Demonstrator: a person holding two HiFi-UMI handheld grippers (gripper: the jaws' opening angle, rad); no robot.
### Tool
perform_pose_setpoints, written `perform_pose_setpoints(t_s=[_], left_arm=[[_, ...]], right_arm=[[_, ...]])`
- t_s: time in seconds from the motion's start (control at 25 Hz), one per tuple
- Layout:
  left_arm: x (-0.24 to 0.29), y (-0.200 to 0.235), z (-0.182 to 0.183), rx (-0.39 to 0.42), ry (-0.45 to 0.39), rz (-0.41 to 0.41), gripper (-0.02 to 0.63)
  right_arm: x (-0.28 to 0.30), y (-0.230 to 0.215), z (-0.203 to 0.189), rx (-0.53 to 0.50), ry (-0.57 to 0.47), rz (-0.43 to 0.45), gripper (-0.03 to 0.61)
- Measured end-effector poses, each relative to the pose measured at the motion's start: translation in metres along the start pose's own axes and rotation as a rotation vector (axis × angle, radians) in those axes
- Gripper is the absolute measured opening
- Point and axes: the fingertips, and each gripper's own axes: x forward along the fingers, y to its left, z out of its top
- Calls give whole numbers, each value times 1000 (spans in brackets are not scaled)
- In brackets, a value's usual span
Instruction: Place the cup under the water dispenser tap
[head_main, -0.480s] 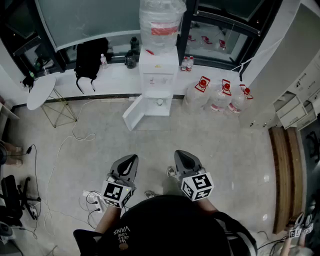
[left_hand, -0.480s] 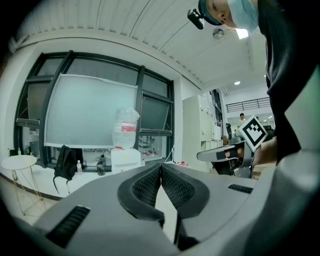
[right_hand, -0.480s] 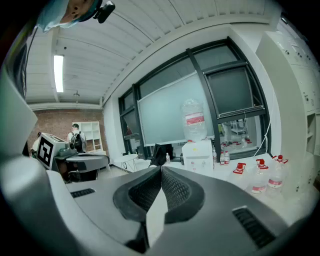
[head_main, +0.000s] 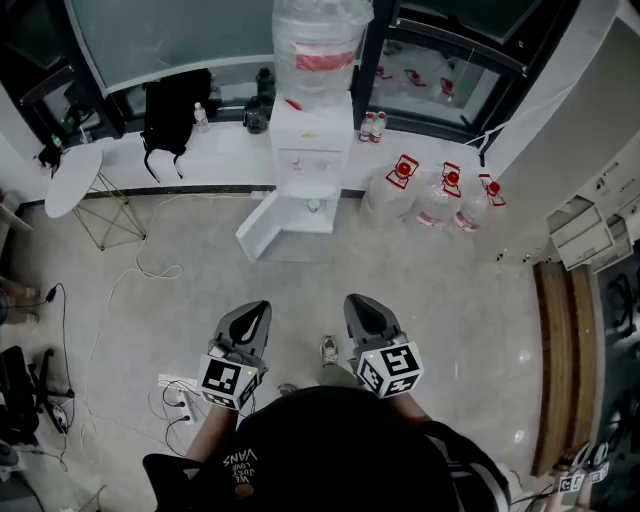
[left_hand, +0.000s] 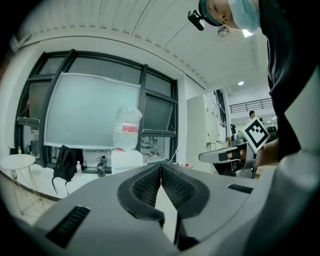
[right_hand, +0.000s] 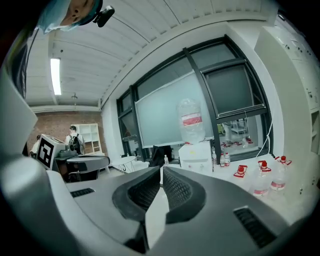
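The fingers of the left gripper (left_hand: 161, 165) are pressed together, ribbed pads meeting at the tips, with nothing between them. The fingers of the right gripper (right_hand: 161, 168) are closed tip to tip in the same way and also hold nothing. In the head view both grippers are held side by side low in front of the person, pointing forward over the pale floor (head_main: 450, 300). A shoe (head_main: 328, 350) shows between them.

Just left of the left gripper, a power strip (head_main: 175, 390) lies on the floor with white cables trailing away from it.

Well ahead of both grippers the white water dispenser (head_main: 312, 150) stands against the window ledge (head_main: 230, 160), with a large clear bottle (head_main: 320, 40) upside down on top. Its lower door (head_main: 262, 228) hangs open to the left. A small pale thing (head_main: 316, 205) sits in the open lower compartment, too small to tell whether it is the cup.

Three water jugs (head_main: 440, 200) with red caps stand on the floor just right of the dispenser. A black backpack (head_main: 175, 110) leans on the ledge to the left, and a round white side table (head_main: 70, 185) stands further left.
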Motion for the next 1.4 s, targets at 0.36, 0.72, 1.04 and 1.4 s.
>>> perform_pose_setpoints(t_s=[0.36,0.72,1.04,1.4], left_arm=[[92,24,-15,-45,31,51,20],[149,55,-10,-81,30,159,20],[170,108,-4,-83,36,116,20],[176,197,15,-37,25,-25,20]], right_arm=[[71,-63,8,-10,61,88,45],[130,-107,27,-47,117,190,45],[187,-106,40,-25,131,143,46],[261,-66,69,9,62,12,46]])
